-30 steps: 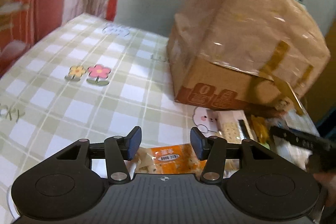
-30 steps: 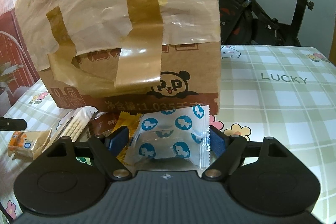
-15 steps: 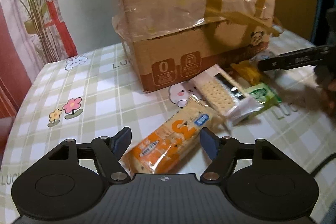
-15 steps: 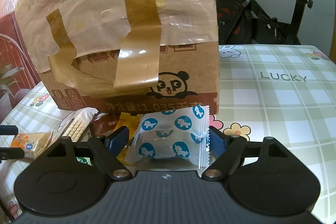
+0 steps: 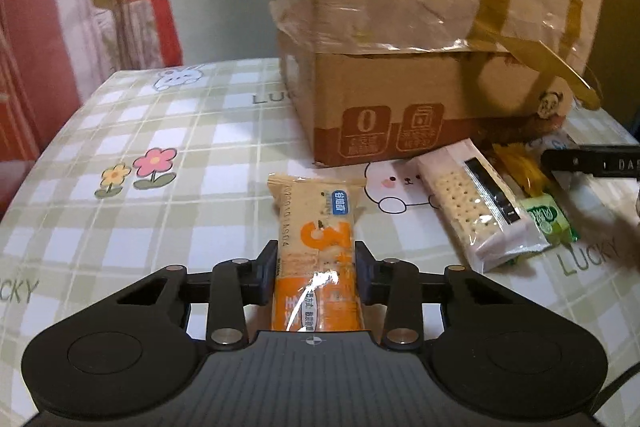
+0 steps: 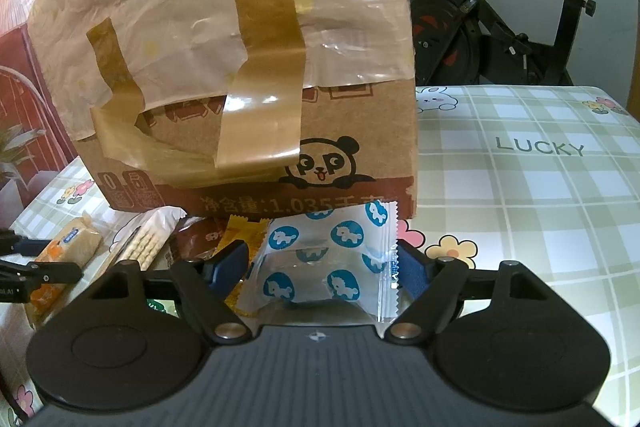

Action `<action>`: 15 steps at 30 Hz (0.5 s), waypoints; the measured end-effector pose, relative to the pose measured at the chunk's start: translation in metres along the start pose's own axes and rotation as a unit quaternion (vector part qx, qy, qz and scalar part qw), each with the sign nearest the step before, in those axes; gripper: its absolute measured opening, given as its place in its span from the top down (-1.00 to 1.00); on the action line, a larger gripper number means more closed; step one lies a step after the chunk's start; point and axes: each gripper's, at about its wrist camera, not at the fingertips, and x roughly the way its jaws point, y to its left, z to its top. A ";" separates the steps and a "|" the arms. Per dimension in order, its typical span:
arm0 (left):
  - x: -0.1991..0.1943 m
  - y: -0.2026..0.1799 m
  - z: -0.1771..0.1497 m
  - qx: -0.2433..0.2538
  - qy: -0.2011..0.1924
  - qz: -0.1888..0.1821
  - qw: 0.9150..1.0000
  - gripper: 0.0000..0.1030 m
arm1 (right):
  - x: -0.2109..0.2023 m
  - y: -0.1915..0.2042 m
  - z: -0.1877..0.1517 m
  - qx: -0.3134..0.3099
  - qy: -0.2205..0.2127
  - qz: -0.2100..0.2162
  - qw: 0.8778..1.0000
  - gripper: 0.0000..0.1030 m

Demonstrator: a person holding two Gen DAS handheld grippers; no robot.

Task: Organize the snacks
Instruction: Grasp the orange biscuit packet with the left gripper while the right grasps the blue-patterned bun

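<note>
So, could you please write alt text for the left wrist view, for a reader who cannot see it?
The left gripper is shut on an orange cracker pack above a checked tablecloth. Behind stands a cardboard box under taped plastic; to its right lie a white cracker pack, a green snack and a yellow wrapper.

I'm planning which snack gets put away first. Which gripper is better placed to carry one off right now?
Left. The left gripper is shut on the orange cracker packet, ready to lift. The right gripper is open, its fingers only straddling the blue-and-white candy packet by the cardboard box.
</note>
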 end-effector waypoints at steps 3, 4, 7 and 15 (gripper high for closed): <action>-0.002 0.000 0.000 -0.016 -0.002 0.003 1.000 0.23 | 0.002 0.002 0.000 -0.004 0.001 -0.003 1.000 -0.55; -0.003 0.000 0.000 -0.019 -0.001 0.004 1.000 0.23 | 0.002 0.002 0.000 -0.006 0.001 -0.004 1.000 -0.55; -0.011 0.001 -0.001 -0.035 -0.006 0.002 0.999 0.23 | 0.000 0.003 -0.001 -0.009 -0.001 -0.004 1.000 -0.45; -0.033 0.006 -0.004 -0.075 -0.023 -0.008 0.997 0.23 | -0.014 0.002 -0.002 -0.002 -0.010 -0.007 1.000 -0.18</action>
